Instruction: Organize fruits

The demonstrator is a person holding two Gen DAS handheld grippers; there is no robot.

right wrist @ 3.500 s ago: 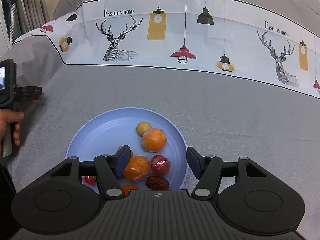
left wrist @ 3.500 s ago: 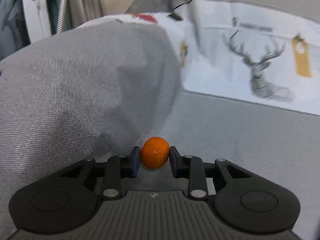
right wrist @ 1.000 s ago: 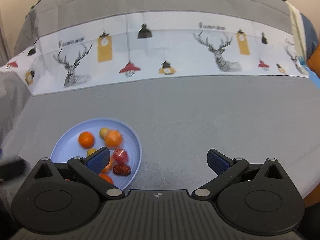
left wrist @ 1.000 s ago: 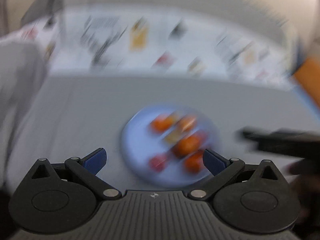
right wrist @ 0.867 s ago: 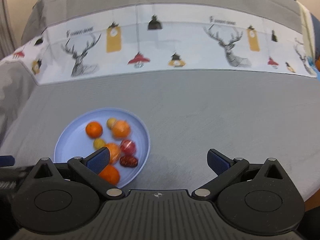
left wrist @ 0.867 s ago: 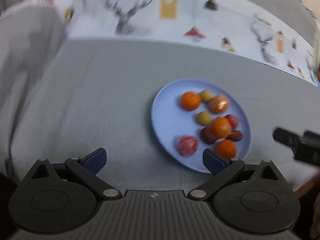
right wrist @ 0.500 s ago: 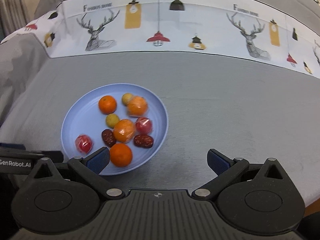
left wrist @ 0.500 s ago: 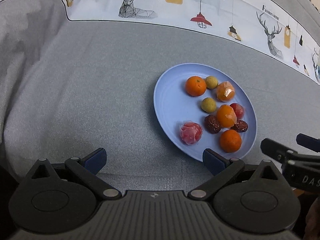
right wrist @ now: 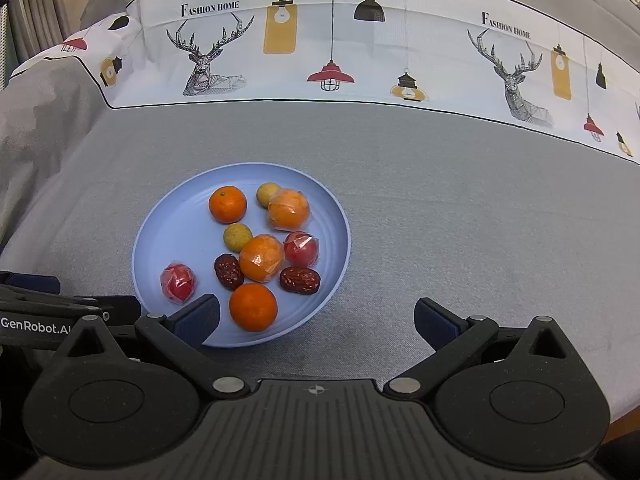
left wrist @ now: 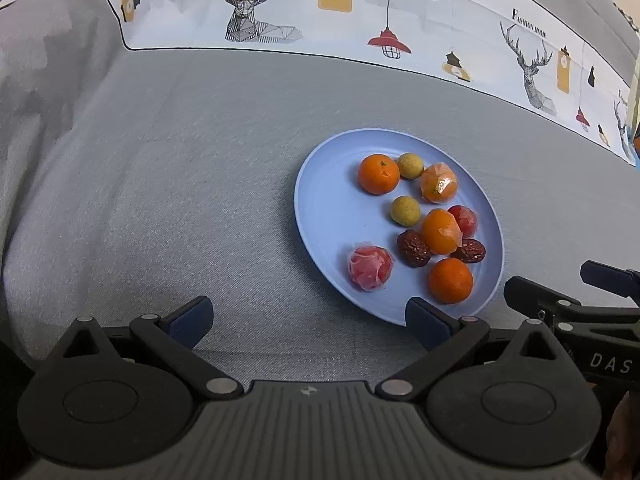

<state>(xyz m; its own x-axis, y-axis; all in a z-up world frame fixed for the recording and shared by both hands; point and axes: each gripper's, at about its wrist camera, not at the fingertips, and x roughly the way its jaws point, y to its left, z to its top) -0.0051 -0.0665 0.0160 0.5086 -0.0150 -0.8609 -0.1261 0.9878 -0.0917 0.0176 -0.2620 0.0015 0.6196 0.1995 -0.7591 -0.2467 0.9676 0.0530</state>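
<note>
A light blue plate [left wrist: 332, 208] [right wrist: 168, 220] lies on the grey cloth and holds several fruits: bare tangerines [left wrist: 378, 173] [right wrist: 253, 307], wrapped orange fruits [left wrist: 439, 182] [right wrist: 262, 258], wrapped red fruits [left wrist: 370, 268] [right wrist: 179, 282], two small yellow fruits [left wrist: 405, 210] and two dark dates [right wrist: 229, 271]. My left gripper [left wrist: 308, 322] is open and empty, just near and left of the plate. My right gripper [right wrist: 318, 320] is open and empty at the plate's near right rim. Each gripper shows at the edge of the other's view.
The grey cloth [left wrist: 180, 184] covers the surface, with a white printed band [right wrist: 340, 52] of deer and lamps along the far side. The cloth rises in a fold at the far left [left wrist: 44, 64]. The surface's near right edge [right wrist: 624, 412] shows.
The left gripper let go of the tangerine, which now lies on the plate, and swung back to face the plate. Both grippers drew nearer the plate, and both stand wide open.
</note>
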